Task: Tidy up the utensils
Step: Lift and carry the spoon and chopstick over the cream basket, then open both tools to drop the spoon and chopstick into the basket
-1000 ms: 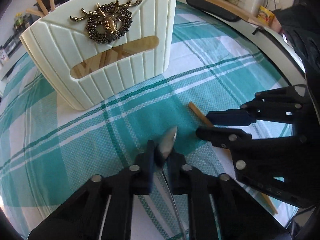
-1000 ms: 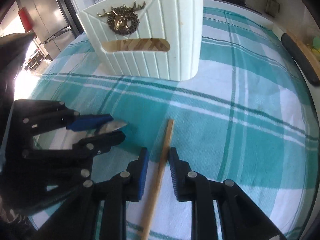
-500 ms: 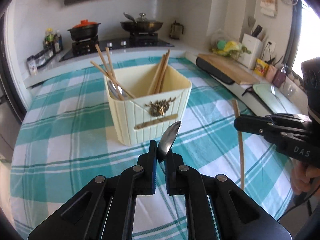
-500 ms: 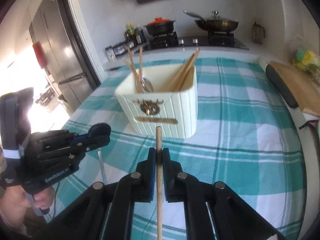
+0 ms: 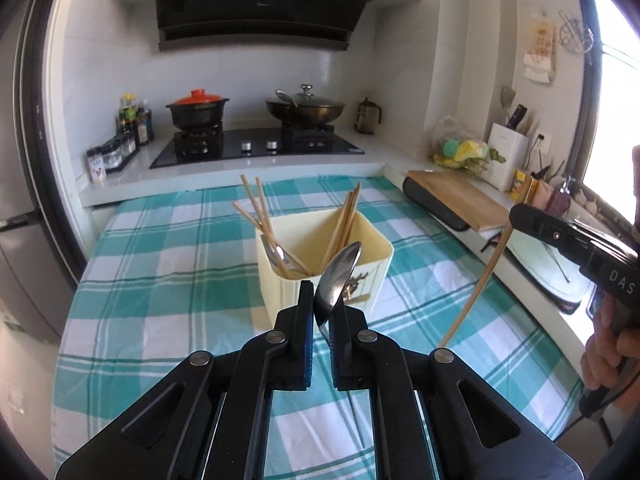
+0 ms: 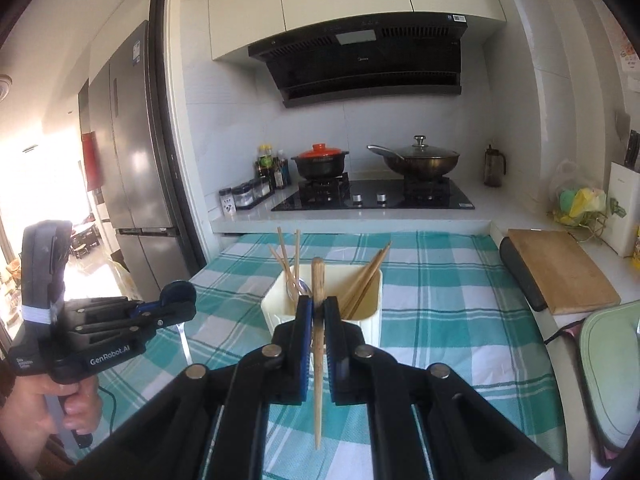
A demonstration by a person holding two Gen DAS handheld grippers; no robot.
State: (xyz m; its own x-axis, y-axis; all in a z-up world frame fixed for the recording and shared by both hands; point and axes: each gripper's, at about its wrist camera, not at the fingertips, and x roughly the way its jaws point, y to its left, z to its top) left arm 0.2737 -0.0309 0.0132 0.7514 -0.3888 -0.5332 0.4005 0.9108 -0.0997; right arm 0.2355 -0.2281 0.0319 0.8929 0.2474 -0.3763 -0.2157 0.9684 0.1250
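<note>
A home kitchen: beyond the fingers a gas stove with pots under a range hood, a fridge left.

spoon – steel, raised | chopstick – wooden, upright | holder – cream

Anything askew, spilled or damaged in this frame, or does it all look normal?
Nothing stands out. The left gripper holds a spoon and the right gripper a single chopstick, both lifted above the checked tablecloth. The cream holder stands upright with its chopsticks and spoons inside.
</note>
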